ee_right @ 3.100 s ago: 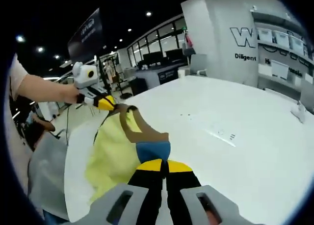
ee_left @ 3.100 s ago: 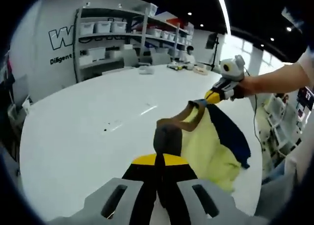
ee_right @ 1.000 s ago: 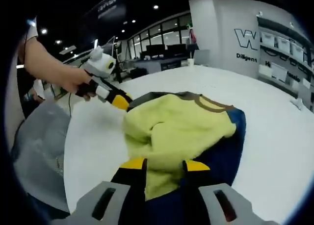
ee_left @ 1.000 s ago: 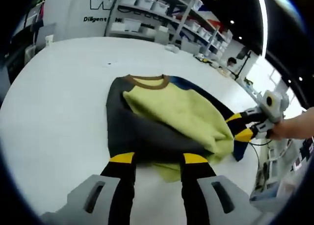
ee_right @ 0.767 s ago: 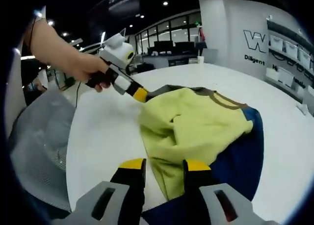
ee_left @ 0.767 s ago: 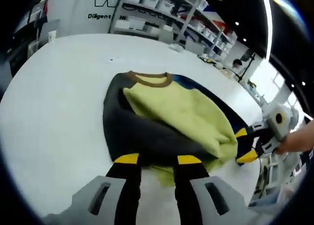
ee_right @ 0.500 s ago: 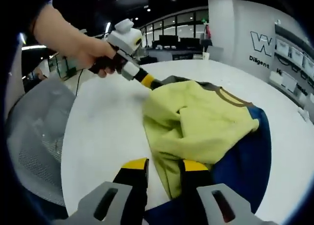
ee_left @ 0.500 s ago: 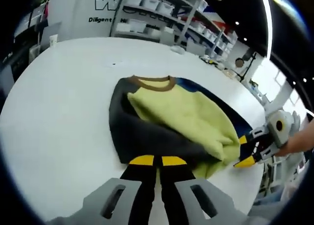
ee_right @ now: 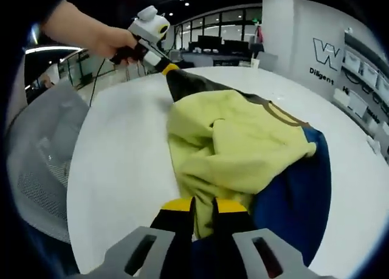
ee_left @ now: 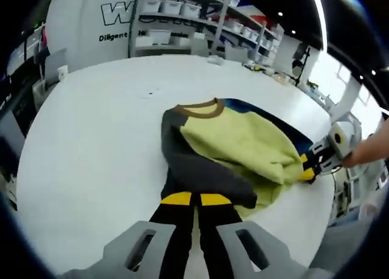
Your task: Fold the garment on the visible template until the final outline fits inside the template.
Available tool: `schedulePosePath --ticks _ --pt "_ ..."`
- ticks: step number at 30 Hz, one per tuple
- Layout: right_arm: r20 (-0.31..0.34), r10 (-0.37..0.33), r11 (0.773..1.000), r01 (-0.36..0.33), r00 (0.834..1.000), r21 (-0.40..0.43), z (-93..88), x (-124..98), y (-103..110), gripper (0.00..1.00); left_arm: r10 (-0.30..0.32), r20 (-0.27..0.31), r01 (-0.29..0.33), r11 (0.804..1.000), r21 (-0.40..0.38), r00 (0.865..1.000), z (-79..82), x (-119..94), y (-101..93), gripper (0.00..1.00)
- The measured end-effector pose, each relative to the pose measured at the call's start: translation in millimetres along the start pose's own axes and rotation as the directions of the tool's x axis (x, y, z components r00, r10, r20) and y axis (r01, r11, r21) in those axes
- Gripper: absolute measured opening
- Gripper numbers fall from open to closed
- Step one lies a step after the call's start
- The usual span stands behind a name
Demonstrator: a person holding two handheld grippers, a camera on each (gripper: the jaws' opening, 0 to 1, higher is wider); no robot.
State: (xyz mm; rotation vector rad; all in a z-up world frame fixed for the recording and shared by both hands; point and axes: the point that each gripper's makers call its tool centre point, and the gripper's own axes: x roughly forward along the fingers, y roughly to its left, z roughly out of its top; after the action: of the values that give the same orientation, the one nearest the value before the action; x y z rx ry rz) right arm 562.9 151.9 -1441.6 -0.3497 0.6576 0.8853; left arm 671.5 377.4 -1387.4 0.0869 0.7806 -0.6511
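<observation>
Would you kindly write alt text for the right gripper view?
The right gripper, jaws closed, pinches the near edge of a yellow, navy and dark grey garment on a white table. Across it, the left gripper grips the grey part.

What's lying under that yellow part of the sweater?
Under the yellow panel a dark grey sleeve and a blue sleeve stick out, resting on the white table. Whatever lies beneath the yellow itself is covered.

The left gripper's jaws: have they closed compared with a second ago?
Yes. The left gripper now has its jaws pinched together on the dark grey sleeve of the yellow garment; earlier they stood apart.
</observation>
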Motion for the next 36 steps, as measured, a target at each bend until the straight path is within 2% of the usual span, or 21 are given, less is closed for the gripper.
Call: schedulePosePath --ticks 5,11,23,28,31,33,36 --pt "-0.004 -0.003 1.000 0.003 1.000 0.002 -3.5 -3 -1 0.04 0.051 -0.019 -0.050 0.998 0.029 0.999 2.1 -14 31.2 0.00" --pt "-0.008 -0.007 1.000 0.007 1.000 0.006 -8.4 -9 -3 0.02 0.107 -0.053 -0.104 0.993 0.061 0.993 -1.9 -23 60.1 0.00" --pt "-0.027 0.022 0.999 -0.021 0.999 0.037 -17.4 -18 -5 0.02 0.165 -0.111 -0.155 0.983 0.095 0.980 -13.7 -23 86.9 0.00" --pt "-0.045 0.040 0.999 -0.039 0.998 0.035 -21.3 -23 -2 0.00 0.188 -0.125 -0.175 0.978 0.112 0.974 -13.4 -24 100.3 0.00" --pt "-0.048 0.050 0.998 -0.047 0.998 0.044 -23.2 -24 -2 0.00 0.201 -0.119 -0.190 0.977 0.098 0.972 -7.8 -27 108.1 0.00" --pt "-0.053 0.052 0.998 -0.050 0.997 0.042 -23.7 -25 -1 0.00 0.200 -0.106 -0.191 0.977 0.096 0.974 -3.5 -28 106.1 0.01" --pt "-0.055 0.059 0.998 -0.057 0.997 0.040 -22.8 -25 1 0.00 0.208 -0.077 -0.200 0.975 0.099 0.975 1.2 -31 99.3 0.09"
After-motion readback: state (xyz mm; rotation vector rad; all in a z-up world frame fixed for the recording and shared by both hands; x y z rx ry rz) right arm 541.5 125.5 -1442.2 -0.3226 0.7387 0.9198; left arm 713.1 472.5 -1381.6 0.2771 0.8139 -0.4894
